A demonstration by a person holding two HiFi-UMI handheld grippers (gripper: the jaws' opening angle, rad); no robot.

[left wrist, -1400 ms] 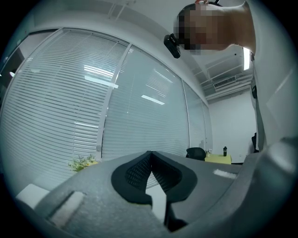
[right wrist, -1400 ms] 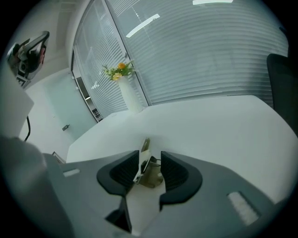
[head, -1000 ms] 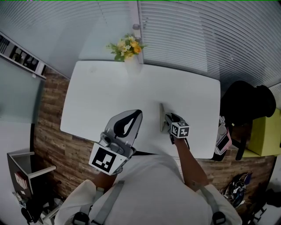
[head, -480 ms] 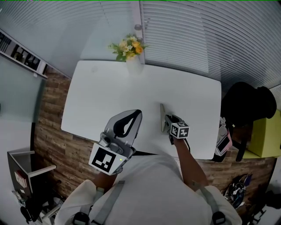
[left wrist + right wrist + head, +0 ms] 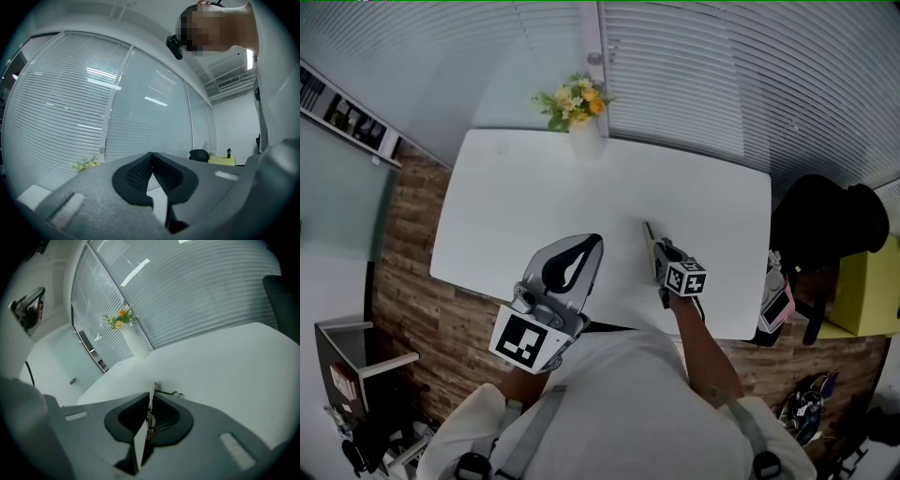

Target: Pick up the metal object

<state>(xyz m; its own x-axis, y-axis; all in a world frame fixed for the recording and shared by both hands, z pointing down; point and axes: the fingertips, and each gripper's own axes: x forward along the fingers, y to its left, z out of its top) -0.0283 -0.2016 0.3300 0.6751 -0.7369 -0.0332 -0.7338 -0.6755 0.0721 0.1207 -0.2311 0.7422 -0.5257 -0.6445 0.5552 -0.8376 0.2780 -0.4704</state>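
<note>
The metal object (image 5: 650,246) is a thin flat strip standing on edge on the white table (image 5: 516,206), near its front right. My right gripper (image 5: 662,257) is over it, jaws closing, pads against its two faces. In the right gripper view the strip (image 5: 142,437) runs up between the dark pads and sticks out past the gripper (image 5: 151,397). My left gripper (image 5: 581,247) hovers over the table's front edge, close to my body, jaws together with nothing between them. It points up at the blinds in the left gripper view (image 5: 151,155).
A white vase of yellow flowers (image 5: 577,111) stands at the table's far edge, also in the right gripper view (image 5: 123,322). Window blinds run behind the table. A black chair (image 5: 827,225) and a yellow table (image 5: 867,281) stand to the right.
The right gripper's jaws have closed onto the metal strip, and the strip now leans slightly instead of lying straight. The left gripper has not moved.
</note>
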